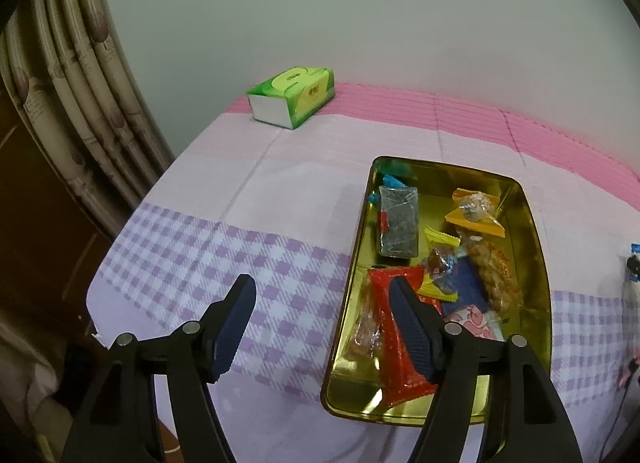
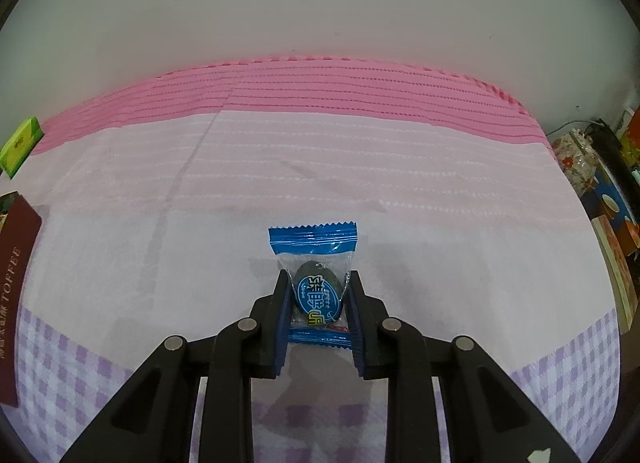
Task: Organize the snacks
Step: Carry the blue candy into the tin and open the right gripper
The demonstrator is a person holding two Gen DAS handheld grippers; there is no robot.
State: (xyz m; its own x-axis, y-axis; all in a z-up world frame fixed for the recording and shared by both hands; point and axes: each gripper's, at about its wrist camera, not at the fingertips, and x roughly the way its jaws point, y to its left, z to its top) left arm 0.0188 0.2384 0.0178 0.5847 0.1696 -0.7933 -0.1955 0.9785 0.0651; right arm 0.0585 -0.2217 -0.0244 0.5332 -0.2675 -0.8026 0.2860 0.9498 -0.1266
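A gold tin tray (image 1: 532,231) lies on the checked cloth at the right of the left wrist view, holding several wrapped snacks. Among them are a long red packet (image 1: 394,367), a clear dark packet (image 1: 398,223), an orange-edged bag (image 1: 476,215) and a bag of nuts (image 1: 494,271). My left gripper (image 1: 322,289) stands open above the tray's left rim, its right finger (image 1: 412,323) over the red packet, nothing between the pads. In the right wrist view my right gripper (image 2: 318,277) is shut on a small blue snack packet (image 2: 314,251) resting on the pale pink cloth.
A green tissue box (image 1: 292,97) sits at the far left of the table by the wall; its corner (image 2: 18,147) shows in the right wrist view. A dark red toffee box lid (image 2: 14,283) lies at the left edge. Curtains (image 1: 68,103) hang left; clutter (image 2: 600,191) stands off the right edge.
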